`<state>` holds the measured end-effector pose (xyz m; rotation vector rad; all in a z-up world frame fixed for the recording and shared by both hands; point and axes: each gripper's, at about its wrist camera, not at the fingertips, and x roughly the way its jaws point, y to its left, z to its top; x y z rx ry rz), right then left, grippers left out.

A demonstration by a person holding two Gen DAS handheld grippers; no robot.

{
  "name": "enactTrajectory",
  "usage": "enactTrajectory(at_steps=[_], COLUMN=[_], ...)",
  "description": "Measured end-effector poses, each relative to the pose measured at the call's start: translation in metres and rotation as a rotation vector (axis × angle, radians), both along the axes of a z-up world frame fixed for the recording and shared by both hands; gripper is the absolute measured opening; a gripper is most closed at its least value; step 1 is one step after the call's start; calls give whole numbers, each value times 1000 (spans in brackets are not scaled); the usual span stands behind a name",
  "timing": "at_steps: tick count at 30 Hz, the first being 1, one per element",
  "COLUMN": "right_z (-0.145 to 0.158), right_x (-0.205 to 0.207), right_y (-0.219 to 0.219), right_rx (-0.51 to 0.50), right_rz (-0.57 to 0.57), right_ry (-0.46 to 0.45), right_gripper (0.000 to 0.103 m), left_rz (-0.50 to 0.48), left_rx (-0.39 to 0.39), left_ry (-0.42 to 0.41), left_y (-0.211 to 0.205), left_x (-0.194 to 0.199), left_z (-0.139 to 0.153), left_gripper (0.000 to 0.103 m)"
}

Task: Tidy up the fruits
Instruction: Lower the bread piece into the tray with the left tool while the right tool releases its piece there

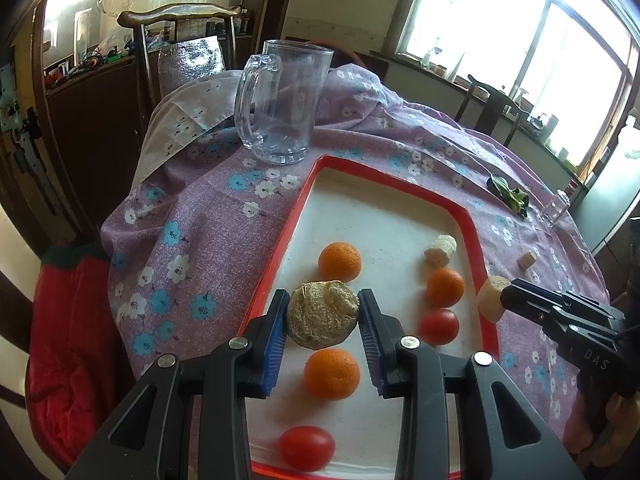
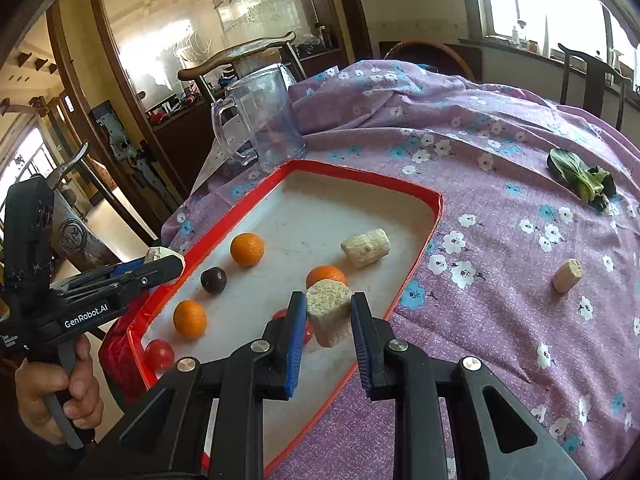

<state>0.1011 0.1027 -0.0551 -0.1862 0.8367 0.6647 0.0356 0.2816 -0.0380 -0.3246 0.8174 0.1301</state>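
Fruit is sitting loose in the red-rimmed tray, white floor, on the purple floral tablecloth. Three oranges: far one, right one, near one. Two red tomatoes: one just below the right orange, one at the tray's near edge. The right wrist view is also showing a dark plum between two oranges. A pale corn-cob piece is lying on its side toward the tray's far right; another small piece is lying on the cloth outside the tray.

Left gripper is pinching a round, rough tan cob chunk between its blue pads, jaws narrowly apart and pressing on both sides, hanging over the tray between the far and near oranges.

Right gripper is clamping a smaller squarish cob piece, jaws closed down tight on it, hanging over the tray's right rim just in front of an orange. A hand is gripping the left tool's handle.

Glass mug is standing upright on the cloth just beyond the tray's far corner. A leafy green is lying well off to the right.
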Motion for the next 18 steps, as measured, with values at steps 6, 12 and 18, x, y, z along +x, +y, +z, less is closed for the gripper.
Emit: enactTrajectory(at_steps=[6,12,18], right_z=[-6,-14,-15], right_x=[7,8,10], right_y=[2,7,6], right_rx=[-2,-10,-11], right_rz=[-3,8,5], right_ry=[20,28,29], right_gripper=[23,23,23], left_rz=[15,28,28], left_rx=[-7,-17,-7], left_ry=[19,44,67], left_y=[7,10,7], left_x=[4,7,12], left_z=[-9,-20,-28], left_gripper=[34,34,34])
